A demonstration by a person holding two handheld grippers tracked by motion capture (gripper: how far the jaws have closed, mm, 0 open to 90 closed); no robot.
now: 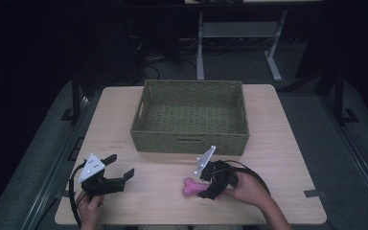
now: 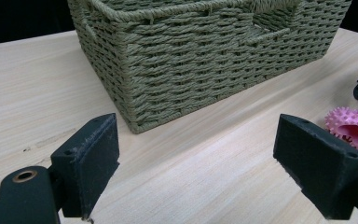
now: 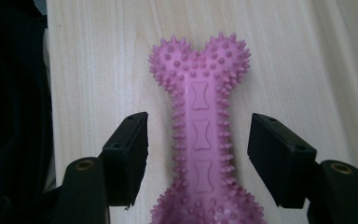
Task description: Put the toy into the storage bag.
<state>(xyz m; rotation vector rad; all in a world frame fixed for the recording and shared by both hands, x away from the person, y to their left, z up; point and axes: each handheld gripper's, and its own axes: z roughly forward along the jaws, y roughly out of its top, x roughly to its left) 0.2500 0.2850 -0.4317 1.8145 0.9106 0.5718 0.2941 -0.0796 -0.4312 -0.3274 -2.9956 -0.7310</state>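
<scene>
**Bone between my right jaws, not yet gripped**

The bone (image 1: 190,187), pink and spiky, lies flat on the table (image 1: 278,158) near the front edge, in front of the basket (image 1: 189,139) and well apart from it. From the high view, my right gripper (image 1: 210,186) sits over the bone's right end, my hand behind it. My left gripper (image 1: 120,168) rests off to the left, its jaws spread wide with nothing between them.

In the left gripper view, my two jaws stand far apart over bare wood. The basket's corner (image 2: 135,93) is just ahead, and one knobbed end of the bone (image 2: 354,128) shows at the right edge.

In the right gripper view, the bone (image 3: 200,126) runs straight up between my jaws, its shaft centred, its far end beyond them. The jaws are about half open: wood shows on either side of the shaft, so the pads (image 3: 130,149) do not press on it.
</scene>
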